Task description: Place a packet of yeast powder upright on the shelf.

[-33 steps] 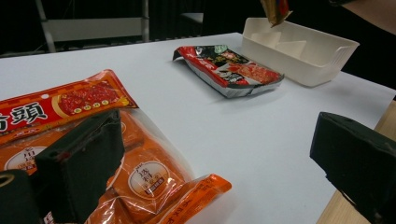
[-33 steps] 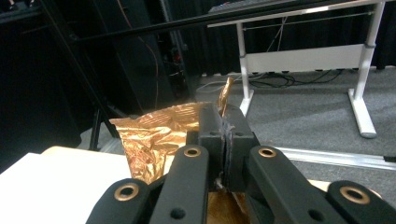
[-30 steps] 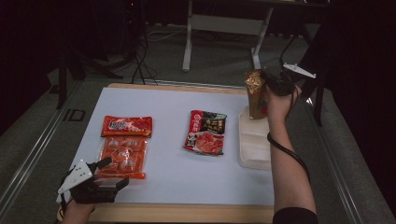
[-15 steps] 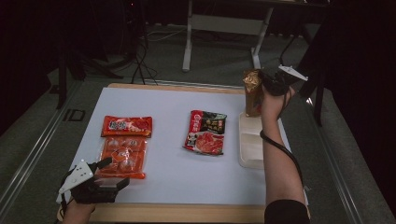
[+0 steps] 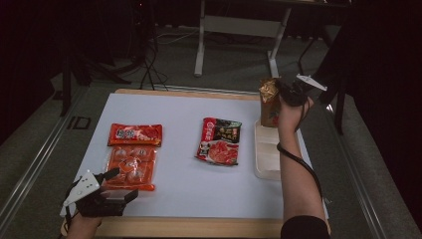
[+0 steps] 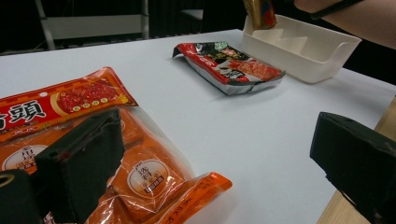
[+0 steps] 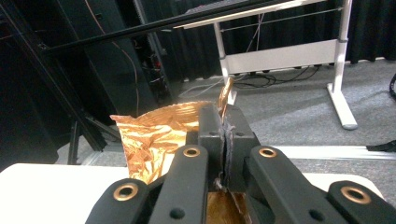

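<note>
My right gripper [image 5: 281,90] is shut on the top edge of a crinkled gold foil pouch [image 5: 269,102] and holds it upright over the far end of the white tray [image 5: 267,167]. In the right gripper view the jaws [image 7: 225,125] pinch the foil pouch [image 7: 154,135] flat. The pouch's lower end dips behind the tray's far rim [image 6: 322,51]; whether it rests there I cannot tell. My left gripper [image 5: 122,185] is open at the table's front left, its jaws either side of the corner of an orange packet [image 5: 130,167].
A red packet [image 5: 135,134] lies just beyond the orange one. A red and black packet [image 5: 219,141] lies mid-table, left of the tray. The wooden table edge [image 5: 199,226] runs along the front. A desk frame [image 5: 239,25] stands on the floor behind.
My right gripper has sunk a little with the foil pouch toward the tray's far end. The left gripper has stayed where it was.
</note>
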The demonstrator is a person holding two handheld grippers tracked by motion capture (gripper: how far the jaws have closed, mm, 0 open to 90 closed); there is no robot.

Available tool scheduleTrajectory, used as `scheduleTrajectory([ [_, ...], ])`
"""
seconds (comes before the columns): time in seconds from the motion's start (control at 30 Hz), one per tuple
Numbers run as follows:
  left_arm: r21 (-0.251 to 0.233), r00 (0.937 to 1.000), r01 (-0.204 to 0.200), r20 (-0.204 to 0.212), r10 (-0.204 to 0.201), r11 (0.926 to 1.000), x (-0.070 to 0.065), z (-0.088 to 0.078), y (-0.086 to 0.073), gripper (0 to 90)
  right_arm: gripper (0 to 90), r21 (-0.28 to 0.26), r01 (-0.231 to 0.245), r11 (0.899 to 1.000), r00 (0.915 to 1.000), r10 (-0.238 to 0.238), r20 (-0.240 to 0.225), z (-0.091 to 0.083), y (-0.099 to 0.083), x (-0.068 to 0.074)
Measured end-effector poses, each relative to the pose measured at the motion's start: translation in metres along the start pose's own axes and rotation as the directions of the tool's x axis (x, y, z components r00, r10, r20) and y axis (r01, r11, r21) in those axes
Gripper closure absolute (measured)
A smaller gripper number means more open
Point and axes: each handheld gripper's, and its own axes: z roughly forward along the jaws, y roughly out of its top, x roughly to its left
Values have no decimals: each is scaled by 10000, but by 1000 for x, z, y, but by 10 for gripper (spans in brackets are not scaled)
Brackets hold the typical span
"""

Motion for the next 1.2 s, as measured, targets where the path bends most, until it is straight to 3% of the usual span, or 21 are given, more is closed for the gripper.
scheduleTrajectory([
  [0.23, 94, 9998, -178, -5, 178, 9998, -2, 1, 0, 29, 878, 483, -734, 9961, 9967, 717, 376, -14, -4, -7],
  [0.53, 106, 9996, -285, -33, 285, 9995, -3, 1, 1, 29, 870, 1543, -345, 9874, 9972, 239, 702, -33, -12, -11],
  [0.77, 89, 9996, -274, -33, 274, 9996, -3, 1, 1, 29, 849, 1504, -309, 9881, 9964, 186, 827, -47, -17, -16],
  [0.97, 133, 9994, -337, 6, 336, 9993, -4, 2, 1, 29, 720, 1982, -428, 9792, 9955, 250, 915, -47, -15, -24],
  [1.2, 194, 9992, -397, 63, 396, 9990, -5, 3, 2, 29, 483, 2315, -92, 9728, 9953, -135, 963, -52, -8, -20],
])
